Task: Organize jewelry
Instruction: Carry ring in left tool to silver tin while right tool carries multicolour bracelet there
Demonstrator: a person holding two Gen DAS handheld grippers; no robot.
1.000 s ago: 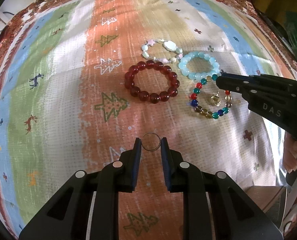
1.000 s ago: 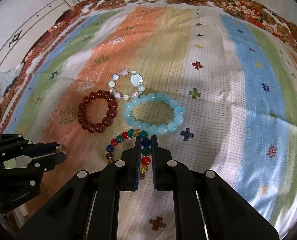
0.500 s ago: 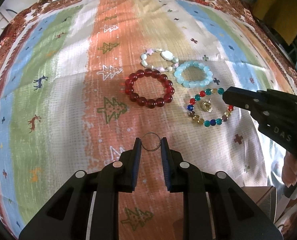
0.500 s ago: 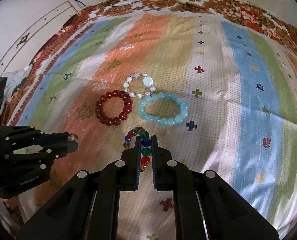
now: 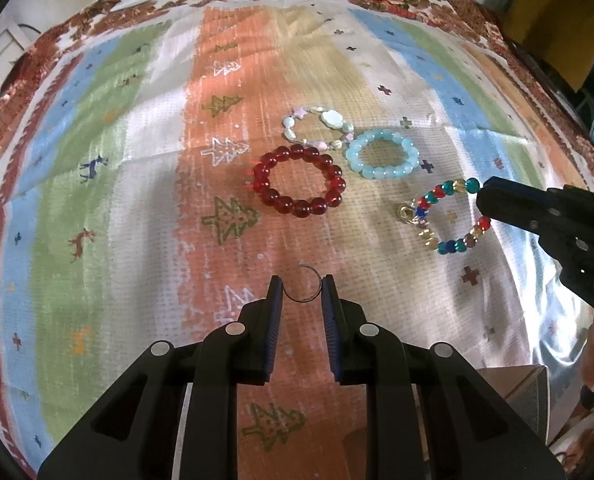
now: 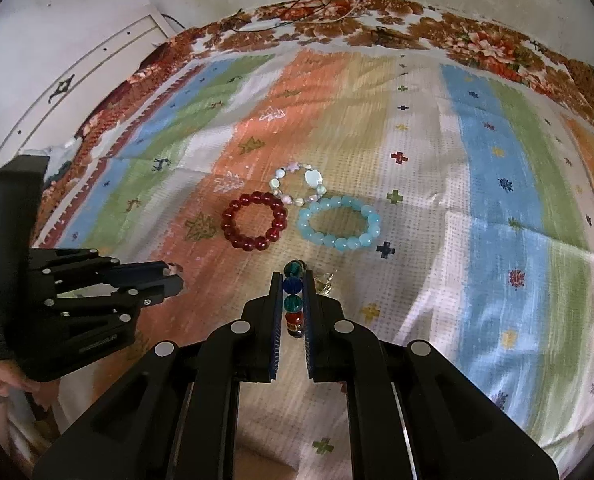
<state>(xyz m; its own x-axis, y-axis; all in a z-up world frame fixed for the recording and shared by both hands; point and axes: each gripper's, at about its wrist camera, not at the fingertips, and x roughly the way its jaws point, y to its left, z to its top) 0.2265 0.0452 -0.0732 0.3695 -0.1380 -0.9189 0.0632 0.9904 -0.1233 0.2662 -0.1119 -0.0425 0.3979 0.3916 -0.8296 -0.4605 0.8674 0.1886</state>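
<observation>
My left gripper (image 5: 302,289) is shut on a thin wire ring (image 5: 303,285), held above the cloth; it also shows in the right wrist view (image 6: 173,278). My right gripper (image 6: 293,286) is shut on a multicolour bead bracelet (image 6: 293,300) and holds it lifted; in the left wrist view the bracelet (image 5: 443,212) hangs from the right gripper (image 5: 482,200), with a gold charm (image 5: 406,213) on it. A dark red bead bracelet (image 5: 299,185), a pale blue bead bracelet (image 5: 382,154) and a white shell bracelet (image 5: 317,128) lie together on the cloth.
A striped patterned cloth (image 5: 137,208) with a floral border covers the surface. A white wall and panel (image 6: 77,60) stand at the far left. A cardboard box corner (image 5: 513,384) shows at the lower right of the left wrist view.
My right gripper has lifted the multicolour bracelet off the cloth and pulled it back from the other bracelets. Both grippers have risen and drawn away; the left still holds the wire ring.
</observation>
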